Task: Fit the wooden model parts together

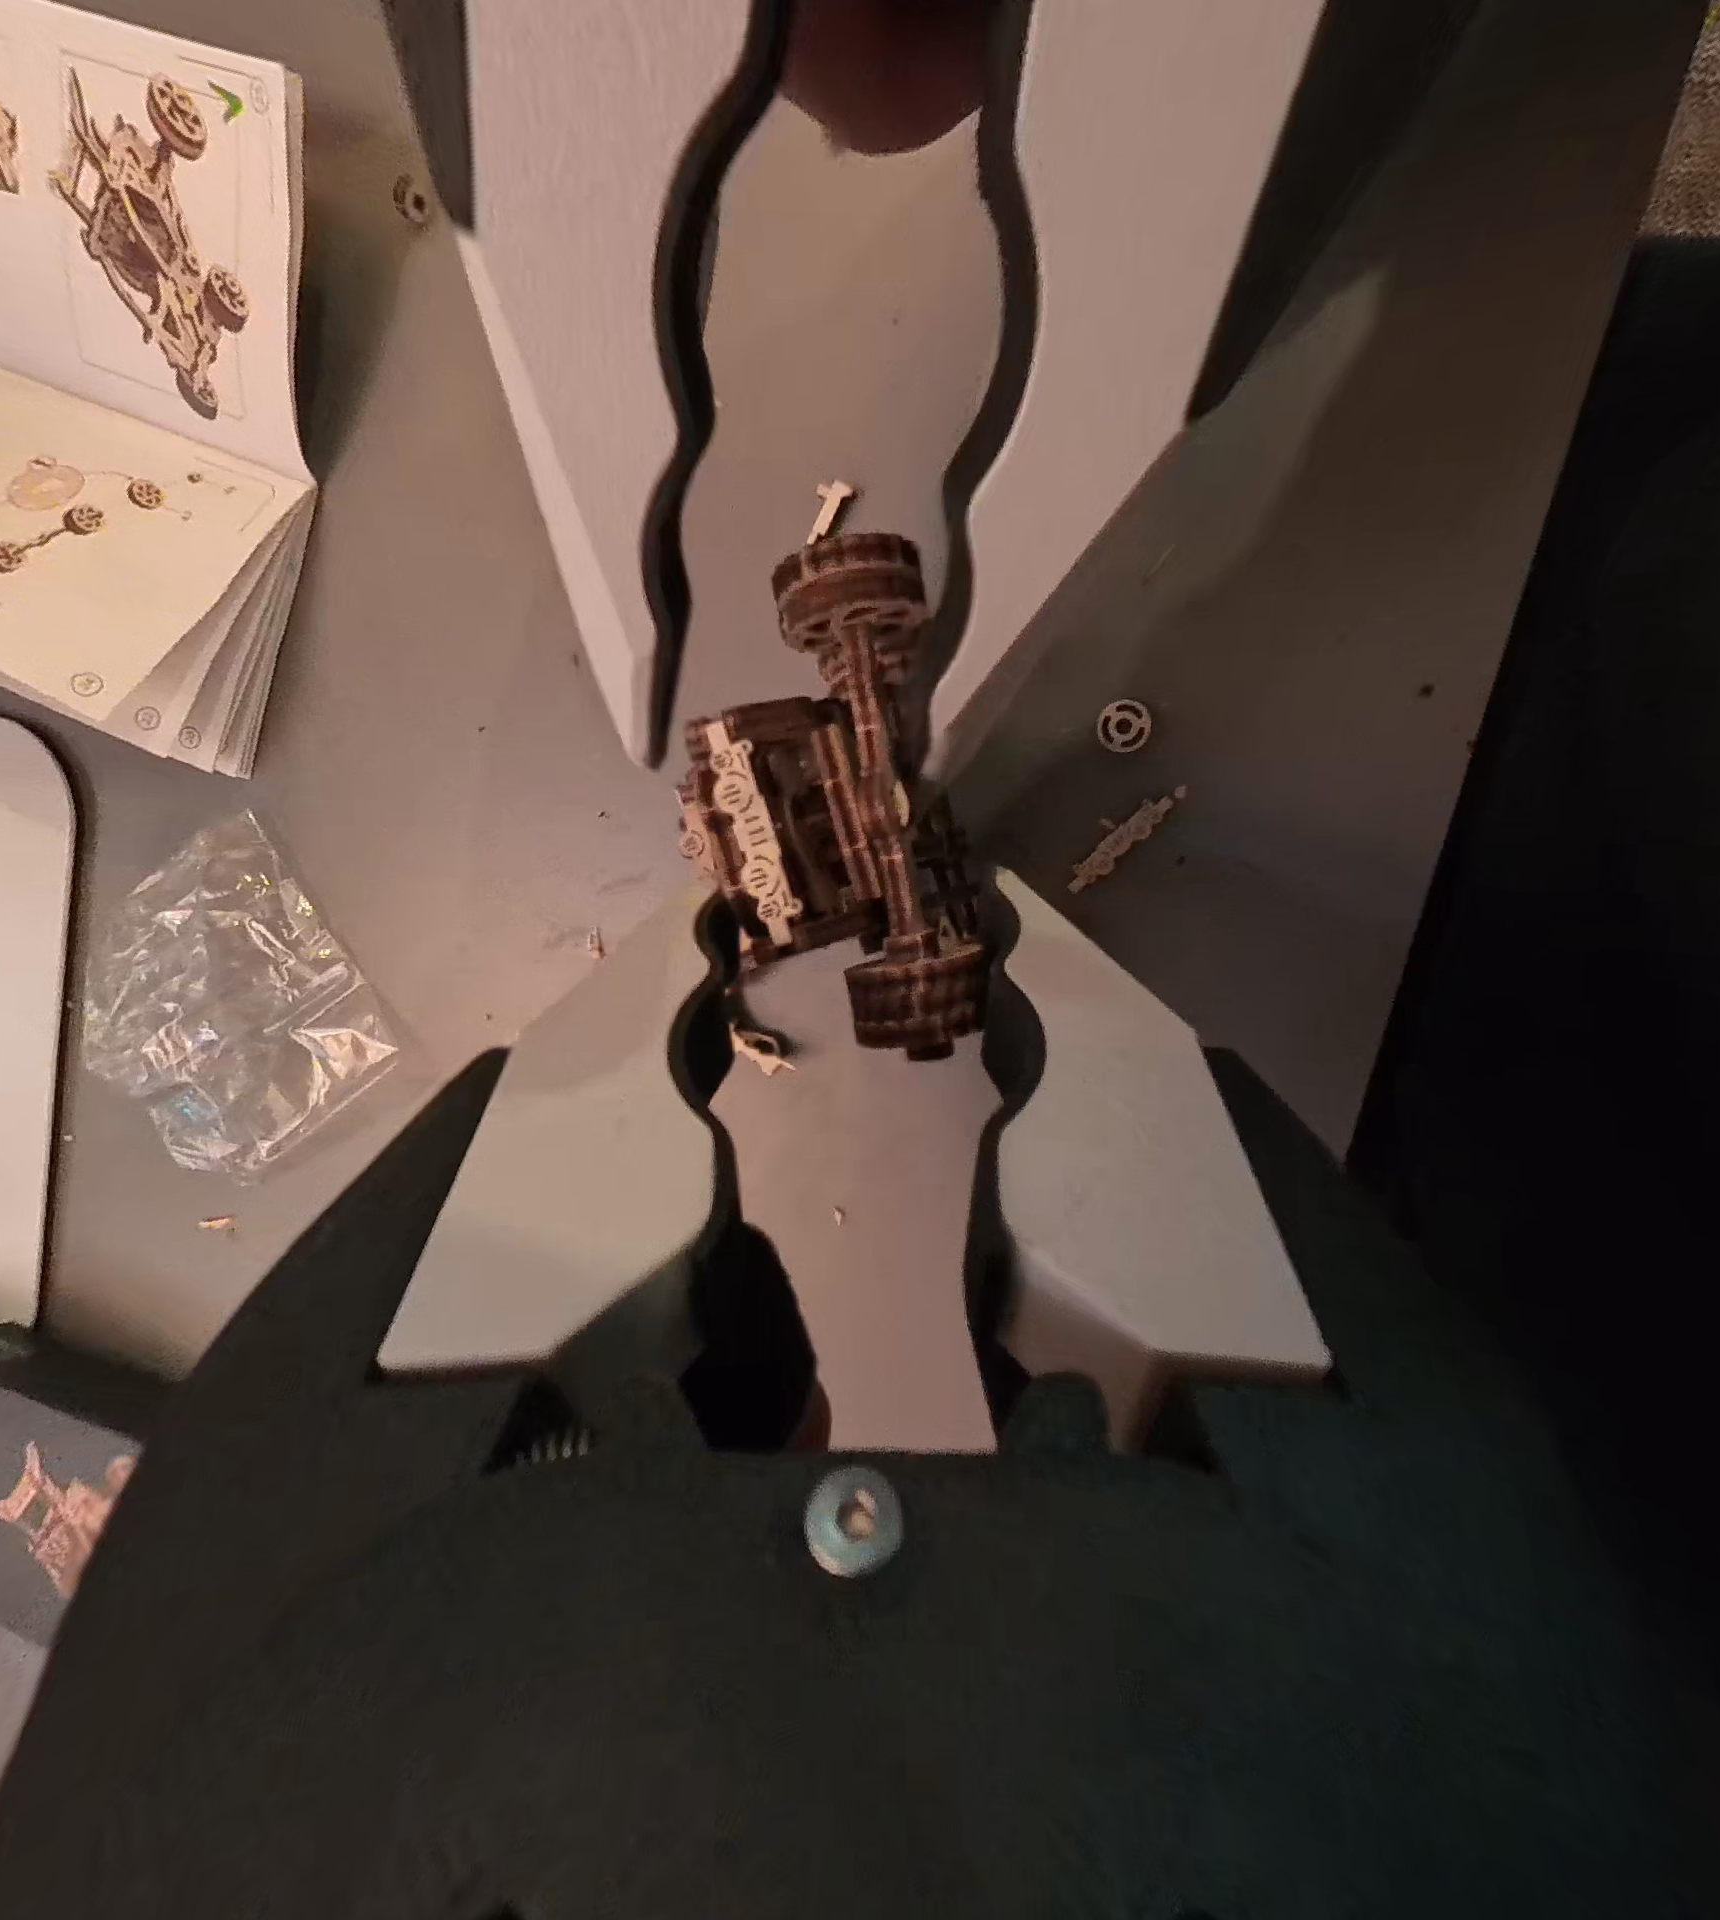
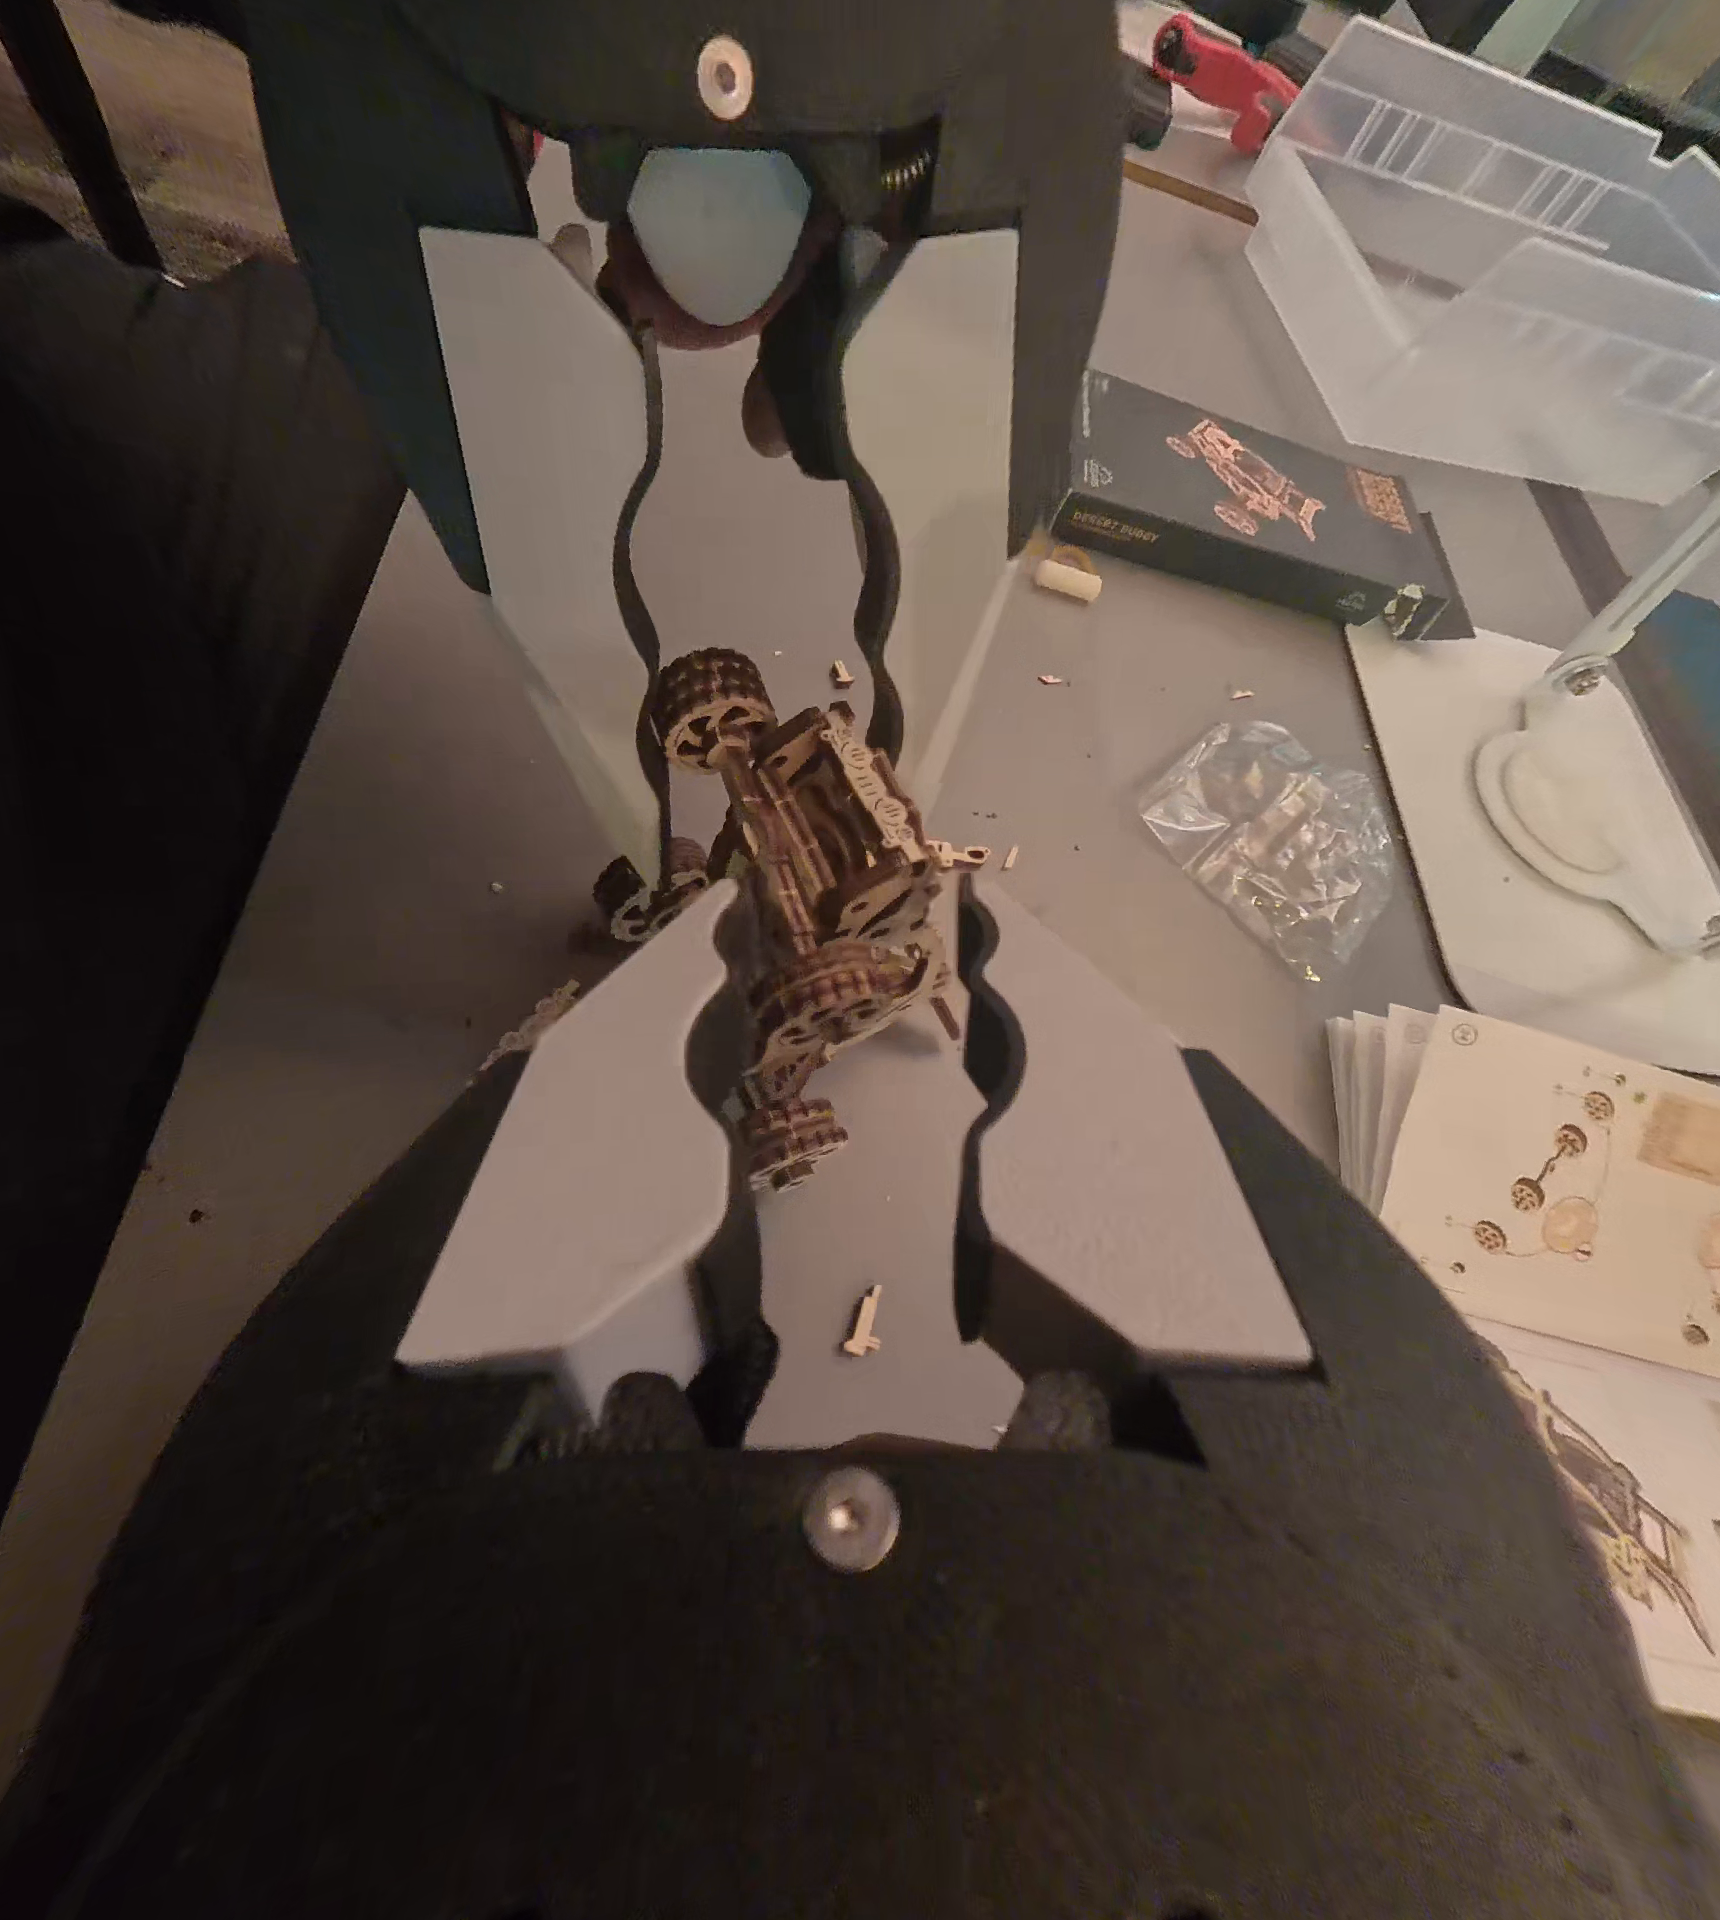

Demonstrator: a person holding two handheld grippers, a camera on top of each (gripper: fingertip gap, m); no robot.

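I note a flat grey tabletop under dim, warm light. Beyond its far edge I see mottled carpet flooring and one dark furniture leg. Past the opposite edge everything lies in deep shadow.

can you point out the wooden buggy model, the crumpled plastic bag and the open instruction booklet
wooden buggy model point(image 2: 814, 883): right wrist view, on its body frame
crumpled plastic bag point(image 1: 232, 997): left wrist view, on its creased middle
instruction booklet point(image 1: 97, 436): left wrist view, on the open page
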